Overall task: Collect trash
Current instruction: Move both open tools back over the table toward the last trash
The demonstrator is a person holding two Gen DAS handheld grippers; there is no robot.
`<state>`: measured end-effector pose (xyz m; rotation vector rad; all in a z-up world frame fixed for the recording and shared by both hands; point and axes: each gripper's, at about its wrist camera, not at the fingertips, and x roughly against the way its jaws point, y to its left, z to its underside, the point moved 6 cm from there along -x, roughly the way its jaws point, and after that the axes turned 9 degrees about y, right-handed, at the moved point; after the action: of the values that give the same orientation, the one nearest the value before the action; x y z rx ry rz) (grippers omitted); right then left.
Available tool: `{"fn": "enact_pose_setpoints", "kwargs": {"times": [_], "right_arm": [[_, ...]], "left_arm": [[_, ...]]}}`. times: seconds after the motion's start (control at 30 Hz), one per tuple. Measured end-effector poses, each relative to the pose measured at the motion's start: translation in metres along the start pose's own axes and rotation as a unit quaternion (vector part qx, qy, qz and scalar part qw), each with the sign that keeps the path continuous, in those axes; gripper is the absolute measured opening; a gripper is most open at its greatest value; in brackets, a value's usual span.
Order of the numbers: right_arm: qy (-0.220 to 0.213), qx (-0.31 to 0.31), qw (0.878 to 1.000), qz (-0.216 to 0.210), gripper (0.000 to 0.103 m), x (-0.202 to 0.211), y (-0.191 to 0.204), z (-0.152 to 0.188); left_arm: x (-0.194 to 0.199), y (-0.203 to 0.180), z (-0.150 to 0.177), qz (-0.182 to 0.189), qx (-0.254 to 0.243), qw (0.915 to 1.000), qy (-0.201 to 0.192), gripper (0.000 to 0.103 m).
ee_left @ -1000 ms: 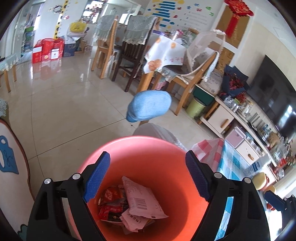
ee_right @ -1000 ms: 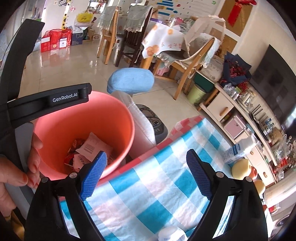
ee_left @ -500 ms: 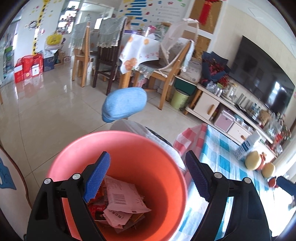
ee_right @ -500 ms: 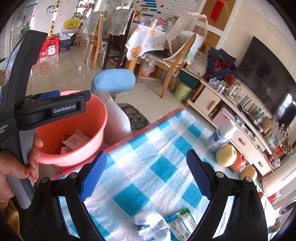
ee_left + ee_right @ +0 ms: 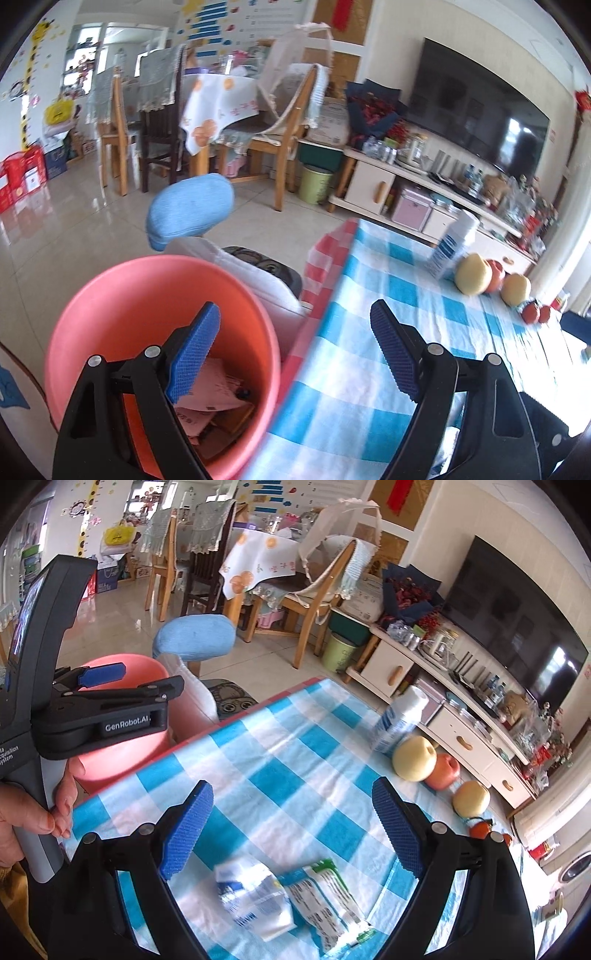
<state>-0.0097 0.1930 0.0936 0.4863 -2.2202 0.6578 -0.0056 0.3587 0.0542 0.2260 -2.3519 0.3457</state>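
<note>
An orange-pink bin (image 5: 110, 295) stands beside the table's left edge, with several wrappers (image 5: 212, 395) inside. It also shows in the right wrist view (image 5: 122, 753). My left gripper (image 5: 291, 354) is open and empty, over the bin's right rim and the table edge. My right gripper (image 5: 291, 827) is open and empty above the blue-checked tablecloth (image 5: 288, 764). Two wrappers lie below it: a crumpled blue-white one (image 5: 255, 897) and a green-white one (image 5: 325, 897).
A blue-white canister (image 5: 399, 720), two yellow pears (image 5: 413, 757), a red apple (image 5: 443, 771) and small red fruits (image 5: 480, 827) sit at the table's far right. A blue-cushioned stool (image 5: 192, 210) and a white bag (image 5: 258, 284) stand behind the bin.
Both grippers have swung right, from over the bin toward the table. The two wrappers have come further into the right wrist view. Both stay open.
</note>
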Motion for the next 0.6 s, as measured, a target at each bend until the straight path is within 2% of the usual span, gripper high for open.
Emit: {"fn": "enact_pose_setpoints", "kwargs": {"times": [0.17, 0.6], "right_arm": [[-0.001, -0.018, 1.000, 0.010, 0.088, 0.006, -0.023, 0.015], [0.010, -0.080, 0.997, 0.009, 0.088, 0.018, -0.091, 0.068]], "left_arm": [[0.001, -0.030, 0.009, 0.014, -0.032, 0.9994, 0.005, 0.083], [0.002, -0.093, 0.035, 0.022, -0.117, 0.9926, 0.024, 0.083]]}}
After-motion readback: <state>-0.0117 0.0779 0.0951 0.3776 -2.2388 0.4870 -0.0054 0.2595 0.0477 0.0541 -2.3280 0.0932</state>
